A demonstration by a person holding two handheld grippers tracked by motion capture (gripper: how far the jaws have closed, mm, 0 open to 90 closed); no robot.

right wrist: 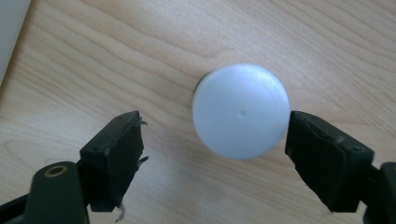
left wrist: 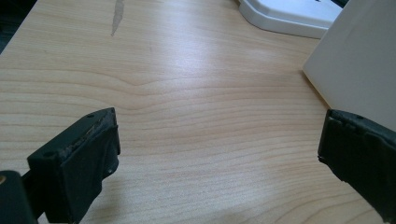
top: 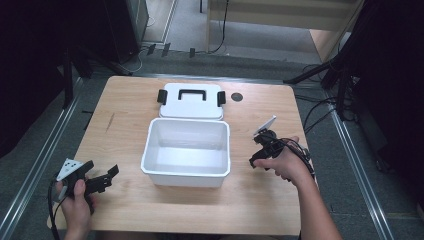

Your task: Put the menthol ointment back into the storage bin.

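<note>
Right gripper [right wrist: 212, 140] pointing straight down at the light wooden table [top: 125, 110], right of the white rectangular plastic box [top: 186, 150]; fingers [right wrist: 112, 158] spread wide, either side of a small round white cap-like object [right wrist: 240, 111] that stands on the table, nothing gripped yet. The right finger sits just beside the cap's edge, the left finger is clearly apart from it. In the high view the right gripper [top: 264, 147] hangs just beside the box's right wall, and the cap is hidden under it. The box is open and sits mid-table; its white lid with black handle and black side clips [top: 191, 100] lies flat just beyond the far rim, touching or nearly so. Left gripper [top: 102, 180] at the near left corner of the table, well apart from the box, held low, fingers [left wrist: 79, 158] wide open over bare wood, holding nothing. A small dark round mark [top: 236, 96] on the table right of the lid.
</note>
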